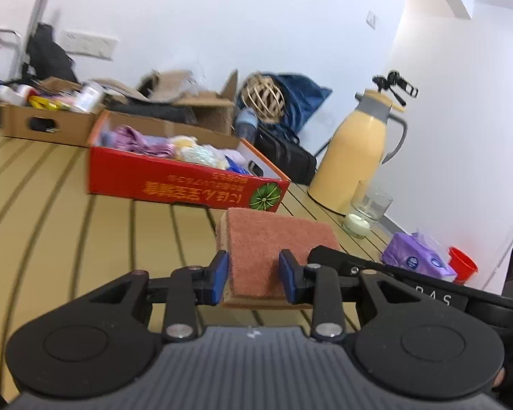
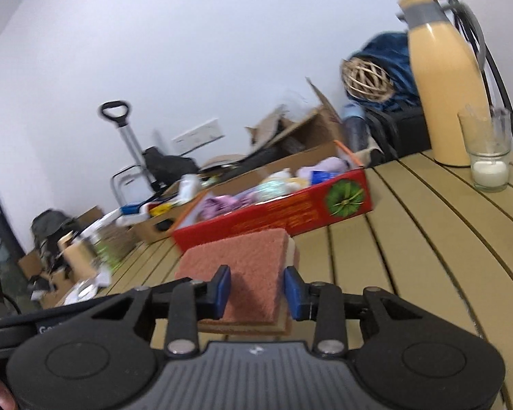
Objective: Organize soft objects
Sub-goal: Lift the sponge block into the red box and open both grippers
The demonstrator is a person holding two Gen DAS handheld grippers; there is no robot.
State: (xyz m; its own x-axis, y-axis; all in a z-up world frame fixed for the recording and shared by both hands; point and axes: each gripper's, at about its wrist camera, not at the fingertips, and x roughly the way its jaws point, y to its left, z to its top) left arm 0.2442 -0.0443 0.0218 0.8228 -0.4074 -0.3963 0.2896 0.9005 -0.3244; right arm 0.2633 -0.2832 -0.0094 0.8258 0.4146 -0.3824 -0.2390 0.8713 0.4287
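Note:
A red-brown scouring sponge with a tan foam base (image 1: 273, 246) sits between the blue pads of my left gripper (image 1: 254, 278), which is shut on its near end. The same sponge (image 2: 242, 266) is also pinched by my right gripper (image 2: 258, 294), shut on it from the other side. The sponge is held just above the slatted table. Beyond it stands a red cardboard box (image 1: 174, 184) holding several soft items, purple cloth and pale bundles; it also shows in the right wrist view (image 2: 290, 208).
A yellow thermos jug (image 1: 359, 150) and a glass candle (image 1: 362, 215) stand at the right. A purple tissue pack (image 1: 413, 256) and red cup (image 1: 461, 266) lie near the table edge. Brown cardboard boxes (image 1: 44, 119) with clutter sit behind the red box.

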